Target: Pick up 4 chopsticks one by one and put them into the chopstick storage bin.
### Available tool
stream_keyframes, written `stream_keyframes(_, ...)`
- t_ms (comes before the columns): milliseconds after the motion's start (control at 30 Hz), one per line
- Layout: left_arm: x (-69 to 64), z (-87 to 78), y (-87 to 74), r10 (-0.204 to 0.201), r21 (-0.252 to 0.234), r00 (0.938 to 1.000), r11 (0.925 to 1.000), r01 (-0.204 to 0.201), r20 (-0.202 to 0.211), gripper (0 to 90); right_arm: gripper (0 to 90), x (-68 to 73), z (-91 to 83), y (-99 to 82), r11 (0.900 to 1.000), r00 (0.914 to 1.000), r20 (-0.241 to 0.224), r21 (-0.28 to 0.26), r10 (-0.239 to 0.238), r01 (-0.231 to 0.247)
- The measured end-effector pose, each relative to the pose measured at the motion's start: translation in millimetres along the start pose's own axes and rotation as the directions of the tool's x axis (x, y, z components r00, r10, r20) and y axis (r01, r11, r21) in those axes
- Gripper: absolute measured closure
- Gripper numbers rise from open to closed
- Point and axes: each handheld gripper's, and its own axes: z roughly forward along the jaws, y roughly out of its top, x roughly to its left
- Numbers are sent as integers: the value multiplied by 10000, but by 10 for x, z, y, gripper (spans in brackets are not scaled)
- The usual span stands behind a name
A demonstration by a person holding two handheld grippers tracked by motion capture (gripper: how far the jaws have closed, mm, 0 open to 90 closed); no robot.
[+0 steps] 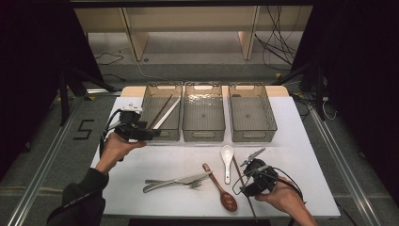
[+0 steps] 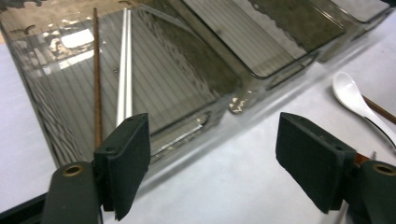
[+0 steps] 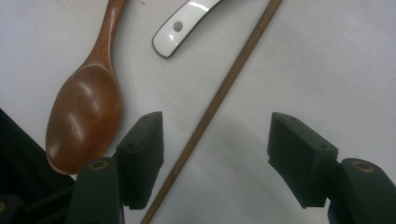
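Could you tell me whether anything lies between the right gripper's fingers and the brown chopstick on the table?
Nothing visible does. The brown chopstick lies on bare table between the open fingers of the right gripper; the wooden spoon rests off to one side.

Left hand [image 1: 115, 146] holds the left black two-jaw gripper [image 1: 149, 133] level, jaws apart. Right hand [image 1: 282, 195] angles the right black gripper [image 3: 215, 154] downward, jaws apart.

The bins [image 1: 203, 113] look like smoky clear plastic, ribbed and glossy. The table [image 1: 306, 155] is matt white. Near its front edge, the brown spoon [image 3: 86, 112] is polished wood, the white spoon [image 3: 184, 21] glossy ceramic, the chopstick [image 3: 219, 93] plain wood, the fork [image 1: 171, 184] shiny metal.
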Motion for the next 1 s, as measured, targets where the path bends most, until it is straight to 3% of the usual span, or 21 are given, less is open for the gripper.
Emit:
stream_keyframes(167, -127, -63, -76, 298, -283, 9987, 9992, -287, 408, 237, 428, -3, 65, 49, 9988, 10000, 8, 485, -44, 44)
stream_keyframes(400, -294, -68, -189, 667, -54, 9952, 9978, -665, 718, 228, 490, -60, 126, 97, 9960, 9997, -242, 892, 103, -81)
stream_keyframes(700, -361, -150, -305, 744, -186, 9943, 9971, -732, 765, 226, 558, -37, 200, 177, 9905, 9995, -223, 1356, -216, 244)
stream_keyframes(800, -390, -142, -375, 729, -60, 9939, 9973, -726, 827, 228, 594, -33, 223, 184, 9880, 9992, -179, 1498, -350, 373)
stream_keyframes(1000, -445, -119, -438, 1054, 321, 9918, 9936, -1080, 725, 228, 657, -56, 237, 184, 9831, 9990, 12, 1774, -457, 448)
